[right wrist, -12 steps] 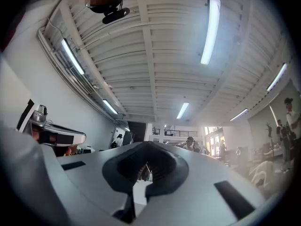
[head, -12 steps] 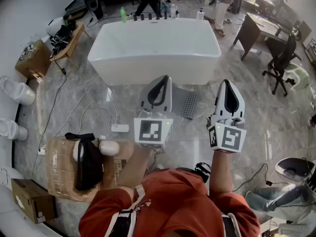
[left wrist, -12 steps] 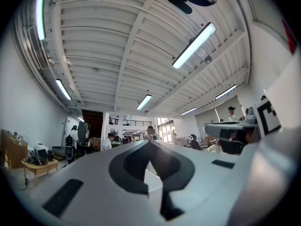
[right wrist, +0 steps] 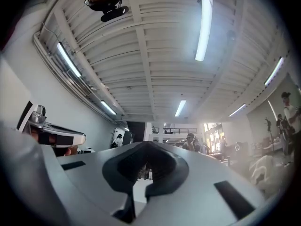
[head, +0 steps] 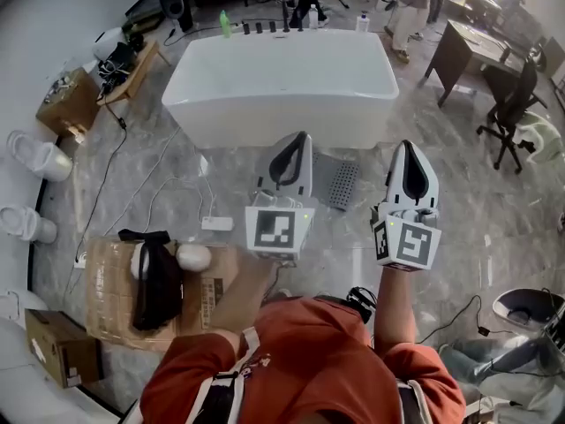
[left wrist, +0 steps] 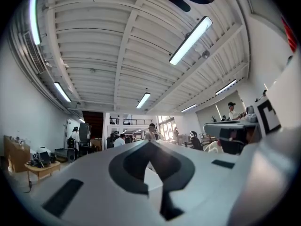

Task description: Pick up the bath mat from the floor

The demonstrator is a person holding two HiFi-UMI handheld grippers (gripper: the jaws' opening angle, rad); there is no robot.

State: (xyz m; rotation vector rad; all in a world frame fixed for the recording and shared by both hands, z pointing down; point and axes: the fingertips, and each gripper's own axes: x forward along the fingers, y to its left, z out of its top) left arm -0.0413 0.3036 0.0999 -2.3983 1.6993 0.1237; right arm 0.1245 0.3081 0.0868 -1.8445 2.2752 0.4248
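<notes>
The bath mat [head: 339, 183] is a grey perforated sheet lying flat on the marble floor in front of the white bathtub [head: 279, 91]. Its left part is hidden behind my left gripper. Both grippers are held up above the floor, side by side, pointing away from me. The left gripper [head: 298, 140] is shut and holds nothing; the right gripper [head: 410, 147] is also shut and holds nothing. The mat lies between the two in the head view. The left gripper view shows shut jaws [left wrist: 149, 143] against the ceiling and hall; so does the right gripper view [right wrist: 148, 144]. The mat appears in neither gripper view.
A flattened cardboard sheet [head: 110, 303] with a black item lies at the left by a white power strip [head: 216, 223] and cables. Toilets [head: 33, 155] line the left wall. A desk [head: 461, 53] and office chair [head: 510, 104] stand at the right; people stand beyond the tub.
Both grippers hold the same pose, shut and raised. The head view has shifted a little, so the tub and floor items sit slightly differently in the picture.
</notes>
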